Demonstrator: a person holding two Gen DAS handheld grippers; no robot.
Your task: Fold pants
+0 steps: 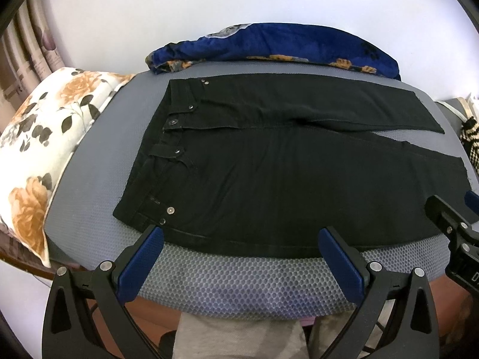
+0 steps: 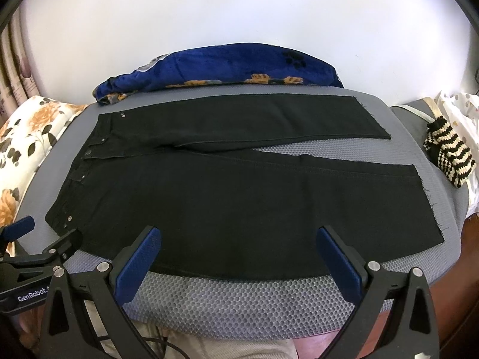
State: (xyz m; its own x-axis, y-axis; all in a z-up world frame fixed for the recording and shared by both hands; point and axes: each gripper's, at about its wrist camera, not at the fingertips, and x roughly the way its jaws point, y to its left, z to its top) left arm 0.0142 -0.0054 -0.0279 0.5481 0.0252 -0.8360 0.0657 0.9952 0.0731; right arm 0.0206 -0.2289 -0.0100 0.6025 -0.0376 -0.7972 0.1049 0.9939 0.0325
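Black pants (image 1: 269,161) lie flat on a grey mesh pad (image 1: 239,281), waistband to the left, both legs spread to the right with a gap between the hems. They also show in the right wrist view (image 2: 239,197). My left gripper (image 1: 241,233) is open and empty, over the pants' near edge close to the waist. My right gripper (image 2: 239,233) is open and empty, over the near edge of the near leg. The right gripper also shows at the right edge of the left wrist view (image 1: 449,224), and the left gripper shows at the left edge of the right wrist view (image 2: 39,239).
A blue floral blanket (image 1: 269,45) lies bunched behind the pad against the white wall. A floral pillow (image 1: 45,137) sits to the left. A black-and-cream striped knit item (image 2: 449,155) lies to the right. The pad's near edge (image 2: 239,305) is close to me.
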